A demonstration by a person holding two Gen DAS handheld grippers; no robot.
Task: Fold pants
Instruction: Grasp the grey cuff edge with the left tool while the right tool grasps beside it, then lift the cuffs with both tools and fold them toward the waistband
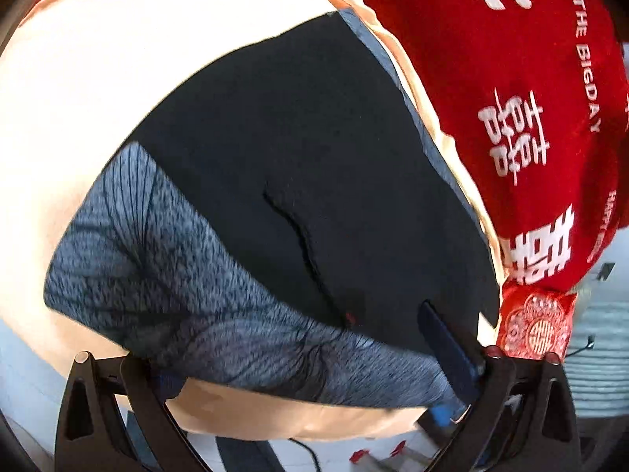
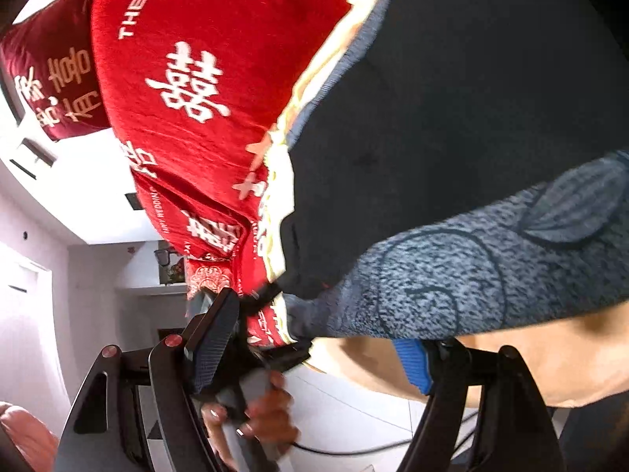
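The pants [image 1: 298, 165] are dark navy with a mottled grey-blue patterned band [image 1: 188, 275] at the near end. They lie flat on a cream bed sheet [image 1: 98, 59]. My left gripper [image 1: 314, 362] is open at the near edge, its fingers [image 1: 444, 338] wide apart over the band. In the right wrist view the pants [image 2: 452, 126] fill the upper right, with the patterned band [image 2: 471, 267] below. My right gripper [image 2: 314, 338] is open at the band's corner. The other hand and gripper [image 2: 251, 413] show below it.
A red blanket with white characters [image 1: 511, 98] lies bunched along the far side of the pants, also in the right wrist view [image 2: 188, 78]. A red embroidered cushion [image 1: 534, 326] sits at its end. White floor and cables [image 2: 354, 413] show beyond the bed edge.
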